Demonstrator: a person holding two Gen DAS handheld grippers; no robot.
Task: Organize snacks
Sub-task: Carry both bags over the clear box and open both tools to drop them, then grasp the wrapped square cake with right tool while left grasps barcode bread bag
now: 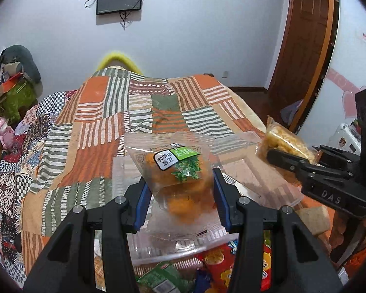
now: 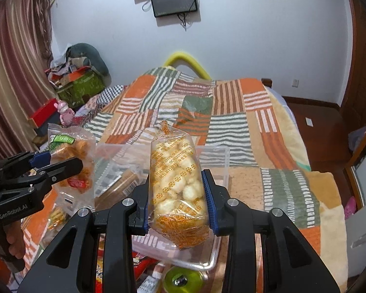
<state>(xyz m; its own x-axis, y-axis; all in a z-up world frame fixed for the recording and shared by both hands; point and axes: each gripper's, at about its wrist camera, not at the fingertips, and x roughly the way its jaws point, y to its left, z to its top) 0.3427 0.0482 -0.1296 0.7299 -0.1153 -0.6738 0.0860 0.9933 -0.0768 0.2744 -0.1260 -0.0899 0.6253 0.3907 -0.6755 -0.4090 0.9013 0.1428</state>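
My left gripper is shut on a clear packet of orange snacks with a green and white label, held above a clear plastic bin on the bed. My right gripper is shut on a clear packet of pale yellow puffed snacks with orange print, held above the same bin. The right gripper with its packet shows at the right of the left wrist view. The left gripper with the orange packet shows at the left of the right wrist view.
A patchwork orange, green and striped blanket covers the bed. Several loose snack packets lie near me below the bin. A green round lid sits at the bottom. Cluttered boxes and a pink toy stand at the left.
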